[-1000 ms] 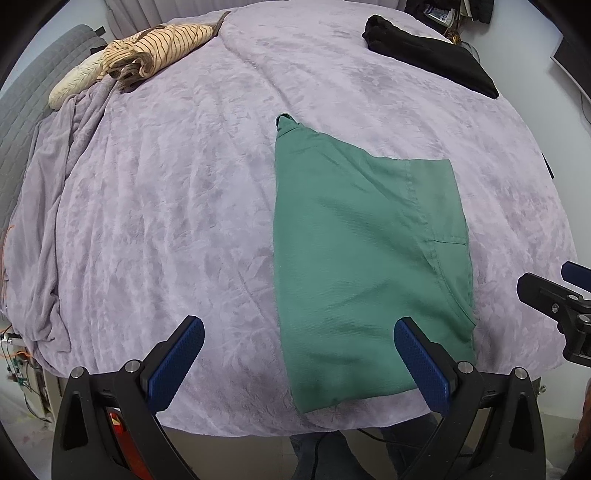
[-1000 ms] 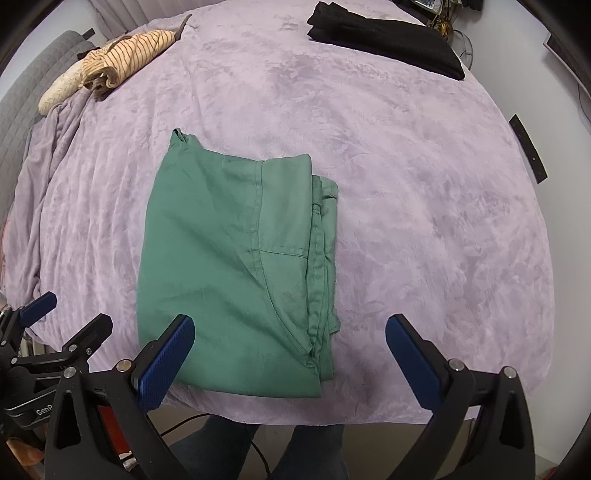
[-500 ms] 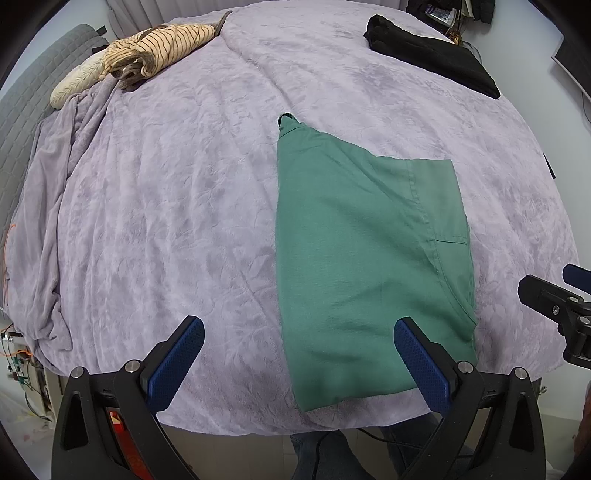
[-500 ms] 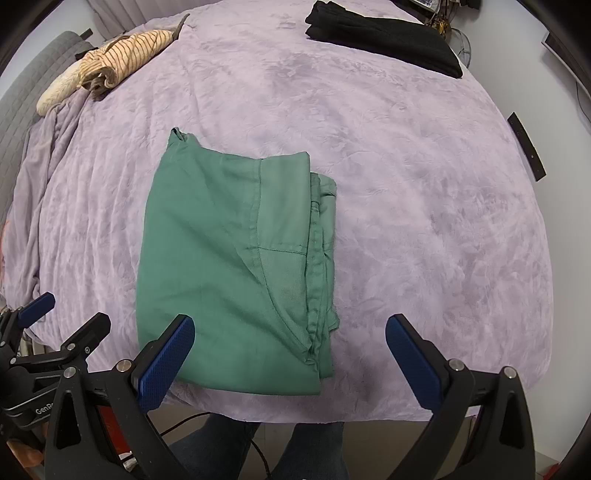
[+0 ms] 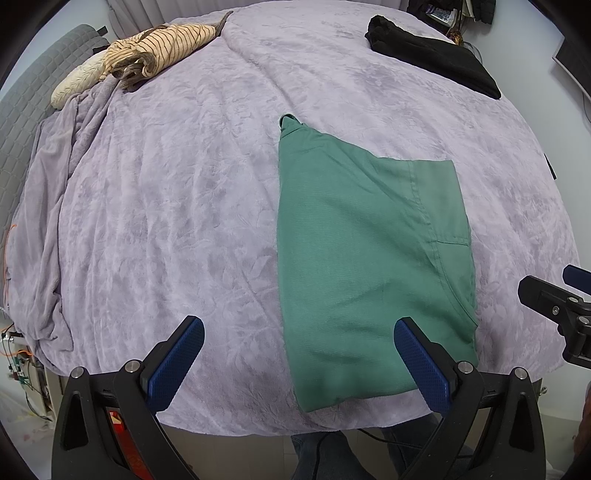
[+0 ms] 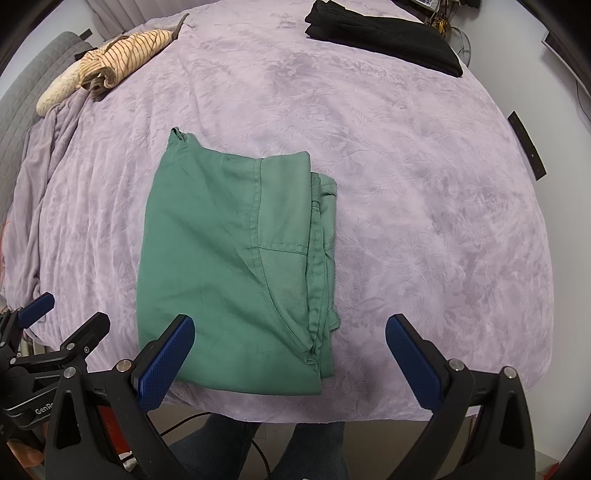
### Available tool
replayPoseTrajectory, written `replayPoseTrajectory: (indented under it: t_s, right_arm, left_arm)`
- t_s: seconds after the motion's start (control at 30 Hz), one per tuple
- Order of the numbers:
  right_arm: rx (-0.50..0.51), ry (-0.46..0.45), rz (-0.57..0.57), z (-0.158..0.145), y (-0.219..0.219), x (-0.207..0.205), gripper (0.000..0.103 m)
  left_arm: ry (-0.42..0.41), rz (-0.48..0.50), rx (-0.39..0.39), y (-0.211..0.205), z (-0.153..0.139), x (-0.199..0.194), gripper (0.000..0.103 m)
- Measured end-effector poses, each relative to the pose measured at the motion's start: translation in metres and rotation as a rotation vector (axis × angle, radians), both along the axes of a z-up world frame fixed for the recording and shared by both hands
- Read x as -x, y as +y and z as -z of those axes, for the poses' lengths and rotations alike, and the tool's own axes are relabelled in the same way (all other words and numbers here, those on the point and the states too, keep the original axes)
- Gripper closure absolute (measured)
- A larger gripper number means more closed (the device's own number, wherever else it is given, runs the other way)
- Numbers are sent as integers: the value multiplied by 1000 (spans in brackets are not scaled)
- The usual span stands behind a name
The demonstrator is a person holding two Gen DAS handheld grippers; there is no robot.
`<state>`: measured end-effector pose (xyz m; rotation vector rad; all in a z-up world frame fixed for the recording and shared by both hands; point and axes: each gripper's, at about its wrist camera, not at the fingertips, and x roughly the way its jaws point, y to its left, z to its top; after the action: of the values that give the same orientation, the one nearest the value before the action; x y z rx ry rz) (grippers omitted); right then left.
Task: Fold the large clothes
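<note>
Green garment (image 6: 229, 258), one, folded, two open claws

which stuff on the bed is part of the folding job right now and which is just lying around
In the job:
green garment, folded, near the bed's front edge
left gripper, open, empty
right gripper, open, empty

Lying about:
striped garment, bunched, far left
black garment, folded, far right
purple blanket underneath
</note>
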<state>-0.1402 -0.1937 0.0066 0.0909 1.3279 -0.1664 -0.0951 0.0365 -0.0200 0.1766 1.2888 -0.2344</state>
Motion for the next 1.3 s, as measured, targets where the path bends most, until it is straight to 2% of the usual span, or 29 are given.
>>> replayPoseTrajectory:
  t_s: [1.3]
  right_arm:
    - [3,7,-3,3,1,0,0]
  left_arm:
    - [-3,-2,-19,2,-1,0,0]
